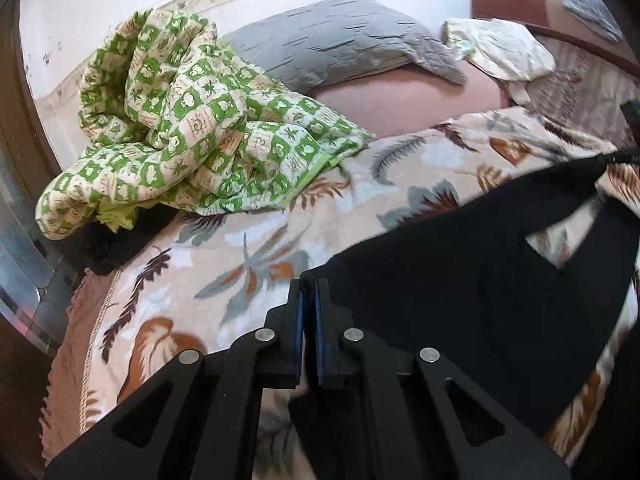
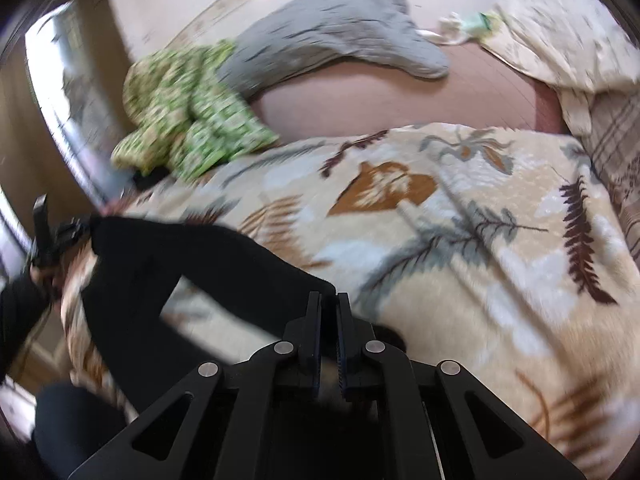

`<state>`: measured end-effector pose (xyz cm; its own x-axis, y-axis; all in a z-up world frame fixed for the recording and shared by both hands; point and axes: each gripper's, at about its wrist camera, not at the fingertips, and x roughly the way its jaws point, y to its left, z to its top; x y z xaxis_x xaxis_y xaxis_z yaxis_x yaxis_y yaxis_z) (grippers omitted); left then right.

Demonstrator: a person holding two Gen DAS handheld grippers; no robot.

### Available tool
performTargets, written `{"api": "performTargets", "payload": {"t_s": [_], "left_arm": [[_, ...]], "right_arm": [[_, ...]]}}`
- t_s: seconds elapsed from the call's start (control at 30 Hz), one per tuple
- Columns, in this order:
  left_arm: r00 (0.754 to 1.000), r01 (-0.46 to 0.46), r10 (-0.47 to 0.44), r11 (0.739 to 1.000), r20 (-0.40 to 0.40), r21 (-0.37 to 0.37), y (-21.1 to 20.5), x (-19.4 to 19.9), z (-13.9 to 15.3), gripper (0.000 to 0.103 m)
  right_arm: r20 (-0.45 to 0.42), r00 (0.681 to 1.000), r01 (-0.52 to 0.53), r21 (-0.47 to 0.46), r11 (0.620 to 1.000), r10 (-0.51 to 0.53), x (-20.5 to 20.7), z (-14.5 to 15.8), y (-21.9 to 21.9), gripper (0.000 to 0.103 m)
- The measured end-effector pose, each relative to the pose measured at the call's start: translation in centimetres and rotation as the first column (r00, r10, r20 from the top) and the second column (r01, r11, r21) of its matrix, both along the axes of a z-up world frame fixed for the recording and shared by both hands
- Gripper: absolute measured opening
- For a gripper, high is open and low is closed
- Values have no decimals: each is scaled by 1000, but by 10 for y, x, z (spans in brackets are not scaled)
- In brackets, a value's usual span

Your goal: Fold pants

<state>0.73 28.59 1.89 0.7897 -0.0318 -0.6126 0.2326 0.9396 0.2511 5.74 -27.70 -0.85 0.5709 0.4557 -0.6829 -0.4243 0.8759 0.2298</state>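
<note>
Clamping one corner each, the left gripper (image 1: 310, 286) and right gripper (image 2: 329, 300) hold the black fabric pants (image 1: 460, 248) stretched above the leaf-patterned blanket (image 2: 460, 240); a thin pinch could slip, dropping them crooked.

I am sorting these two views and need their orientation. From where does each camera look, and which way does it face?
Left wrist: sits behind the left tongs, facing along the bed; they pinch the black pants, which stretch rightward toward the other tongs.
Right wrist: sits behind the right tongs, facing likewise, blurred; pants stretch leftward.
Shared: floral blanket, green quilt, grey pillow.
</note>
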Motion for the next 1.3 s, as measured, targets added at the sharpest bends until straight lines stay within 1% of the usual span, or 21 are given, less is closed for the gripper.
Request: {"api": "performTargets", "payload": {"t_s": [0.17,0.3,0.37,0.5,0.53,0.6,0.67,0.73,0.77,0.8,0.83,0.87,0.97,1.0,1.03,1.1,1.13,1.17,1.2,1.27,1.3], "left_arm": [[997,56,-56,998,44,5,5,-63,-5,3],[997,70,-69,997,22,-36,9,-112,-26,3],[999,53,-53,997,-12,-59,12,-124,-40,4],[996,-69,59,985,-63,-160,26,-144,-56,9],[994,-98,87,978,-65,-186,30,-149,-56,12],[983,-179,163,950,-80,-254,42,-157,-54,38],[969,-249,229,900,-96,-358,53,-167,-47,53],[960,-280,242,826,-142,-489,59,-173,-41,57],[958,-286,234,789,-163,-544,59,-174,-38,58],[958,-287,217,732,-189,-618,56,-174,-37,60],[954,-299,213,697,-210,-652,54,-173,-38,60],[949,-316,211,647,-235,-694,51,-171,-39,60],[931,-366,196,470,-309,-804,51,-163,-48,60],[911,-410,212,386,-353,-827,54,-158,-55,60],[889,-454,230,323,-397,-830,59,-156,-61,60],[819,-559,231,114,-525,-822,72,-155,-81,60],[799,-581,214,31,-563,-813,76,-156,-89,60],[788,-590,203,-25,-582,-807,78,-157,-95,60],[785,-588,200,-53,-586,-807,79,-156,-99,60],[782,-590,217,-43,-584,-806,79,-153,-100,60],[777,-594,222,-56,-590,-803,79,-152,-102,60]], "right_arm": [[-7,995,-102,-59,993,102,-48,-2,-5,5],[-64,993,-107,-112,988,101,-66,-16,-24,5],[-92,991,-103,-127,987,92,-70,-24,-33,5],[-109,988,-123,-141,982,108,-78,-28,-34,5],[-106,989,-122,-147,982,107,-80,-28,-34,8],[-100,991,-106,-172,979,90,-83,-29,-35,15],[-121,989,-104,-179,978,83,-87,-31,-38,23],[-118,991,-90,-186,978,69,-91,-30,-42,33],[-110,992,-85,-178,980,65,-93,-27,-44,33],[-92,994,-74,-163,984,60,-96,-22,-47,33],[-74,996,-62,-154,986,51,-98,-18,-50,33],[-52,998,-44,-137,990,38,-101,-12,-53,33],[14,1000,24,-57,998,-23,-103,7,-63,36],[41,998,56,-11,998,-55,-104,15,-67,41],[56,995,77,17,997,-77,-105,21,-70,46],[74,992,99,68,993,-104,-105,29,-71,48],[86,990,103,79,992,-110,-107,32,-69,48],[99,989,103,83,991,-111,-108,35,-67,48],[104,989,96,86,992,-105,-109,37,-64,48],[107,991,72,74,995,-80,-109,37,-54,48],[103,992,61,66,996,-68,-107,36,-50,48]]}}
